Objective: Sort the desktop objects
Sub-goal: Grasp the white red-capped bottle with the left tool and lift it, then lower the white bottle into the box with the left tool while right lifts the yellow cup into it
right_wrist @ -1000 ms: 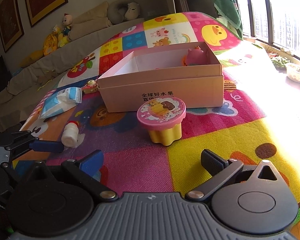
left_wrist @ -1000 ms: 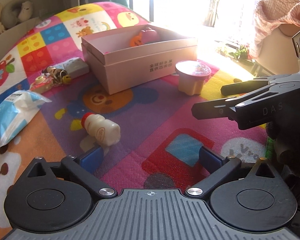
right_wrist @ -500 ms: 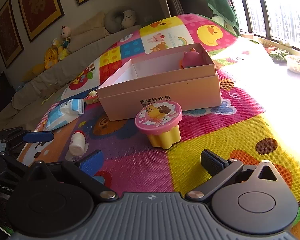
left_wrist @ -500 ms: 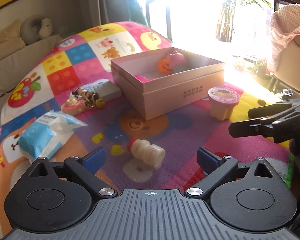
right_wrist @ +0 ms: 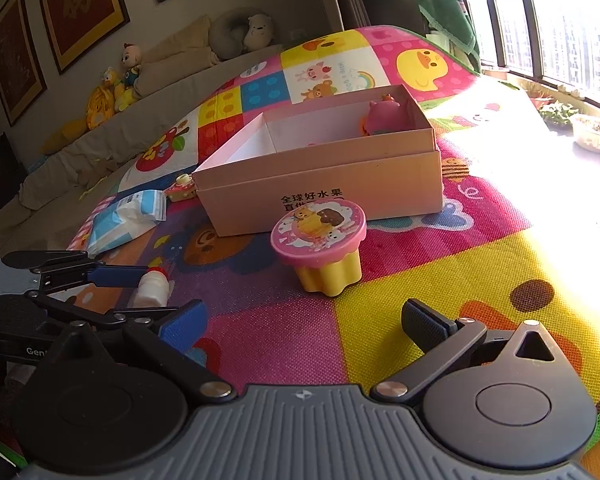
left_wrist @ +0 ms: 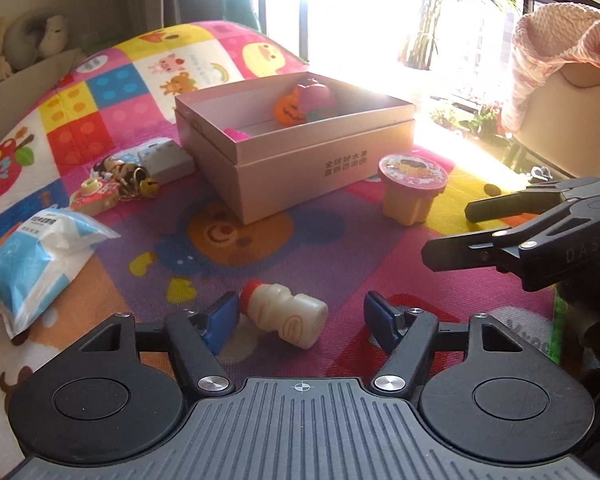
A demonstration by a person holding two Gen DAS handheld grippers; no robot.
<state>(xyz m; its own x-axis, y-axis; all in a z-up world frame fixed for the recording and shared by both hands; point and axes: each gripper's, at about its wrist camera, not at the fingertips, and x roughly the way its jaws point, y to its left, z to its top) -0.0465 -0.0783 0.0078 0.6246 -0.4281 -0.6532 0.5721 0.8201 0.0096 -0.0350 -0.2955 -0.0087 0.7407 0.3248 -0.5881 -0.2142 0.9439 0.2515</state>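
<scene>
A small white bottle with a red cap (left_wrist: 284, 314) lies on its side on the colourful play mat (left_wrist: 340, 248). My left gripper (left_wrist: 300, 316) straddles it and its jaws are closing. The left pad is at the cap and the right pad still stands apart from the bottle's base. The right wrist view also shows the bottle (right_wrist: 152, 290) between the left gripper's fingers. My right gripper (right_wrist: 300, 320) is open with nothing in it, just short of a yellow cup with a pink lid (right_wrist: 320, 248). Behind the cup stands the open pink box (right_wrist: 320, 184) with toys inside.
A blue and white tissue pack (left_wrist: 40, 252), a keychain bundle with a small cake toy (left_wrist: 116, 184) and a small grey box (left_wrist: 164, 160) lie left of the pink box. A sofa with plush toys (right_wrist: 112, 92) is behind. A window and plants are on the right.
The left gripper's jaws have narrowed, and the bottle now lies between its pads instead of ahead of the left one. The right gripper has kept its place.
</scene>
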